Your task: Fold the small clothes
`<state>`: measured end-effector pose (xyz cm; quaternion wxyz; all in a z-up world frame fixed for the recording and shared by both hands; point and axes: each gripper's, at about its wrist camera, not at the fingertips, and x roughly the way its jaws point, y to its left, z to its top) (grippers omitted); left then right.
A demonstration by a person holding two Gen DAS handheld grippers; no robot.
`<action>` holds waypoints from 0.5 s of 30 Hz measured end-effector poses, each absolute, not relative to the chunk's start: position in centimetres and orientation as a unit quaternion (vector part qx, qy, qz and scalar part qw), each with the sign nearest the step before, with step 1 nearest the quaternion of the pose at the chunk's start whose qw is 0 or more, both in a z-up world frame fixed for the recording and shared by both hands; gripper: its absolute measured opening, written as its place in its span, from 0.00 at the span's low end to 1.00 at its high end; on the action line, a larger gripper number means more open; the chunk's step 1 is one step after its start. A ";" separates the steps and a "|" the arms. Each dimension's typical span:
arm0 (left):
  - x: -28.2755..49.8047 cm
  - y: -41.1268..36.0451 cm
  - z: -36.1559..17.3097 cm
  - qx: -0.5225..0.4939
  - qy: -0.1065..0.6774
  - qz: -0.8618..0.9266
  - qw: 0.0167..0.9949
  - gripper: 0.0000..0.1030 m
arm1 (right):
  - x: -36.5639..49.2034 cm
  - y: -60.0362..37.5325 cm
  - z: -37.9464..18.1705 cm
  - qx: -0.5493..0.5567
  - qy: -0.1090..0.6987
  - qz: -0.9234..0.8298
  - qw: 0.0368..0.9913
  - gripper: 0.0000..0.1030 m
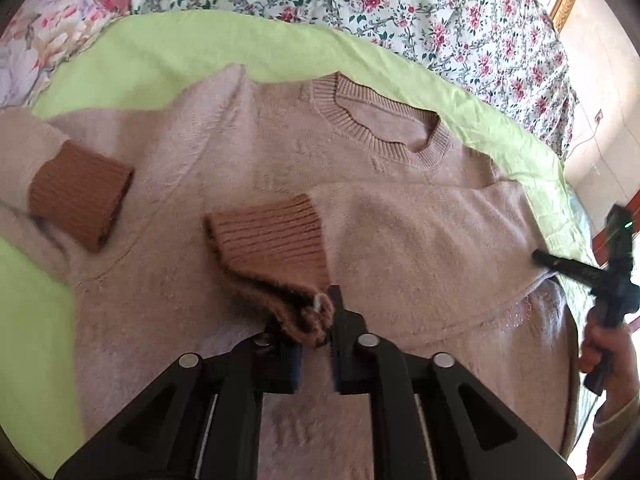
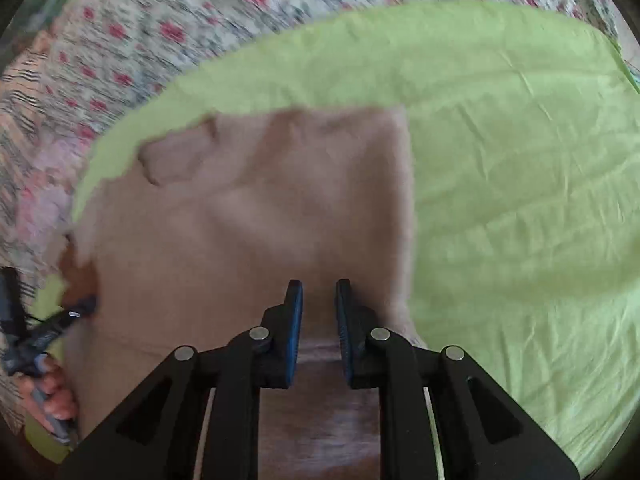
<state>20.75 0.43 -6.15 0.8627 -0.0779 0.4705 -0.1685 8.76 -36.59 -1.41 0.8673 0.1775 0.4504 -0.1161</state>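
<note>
We see our pink sweater [image 1: 248, 152] lying flat on the green sheet [image 1: 168, 52]. Our left gripper [image 1: 316, 320] pinches a brown cuff [image 1: 272, 236] over the sweater's middle. Our right gripper [image 2: 319, 292] hangs over its side, fingers apart.

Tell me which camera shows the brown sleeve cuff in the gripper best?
The left wrist view. There the ribbed brown sleeve cuff lies sharp and central on the pink sweater, its edge pinched by the left gripper. The right wrist view is blurred and shows only a brown patch at the far left edge.
</note>
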 end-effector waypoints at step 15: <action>20.9 12.5 -0.8 -0.085 0.459 -0.065 0.882 0.78 | 3.7 -26.8 1.1 0.200 0.432 -0.010 0.879 0.52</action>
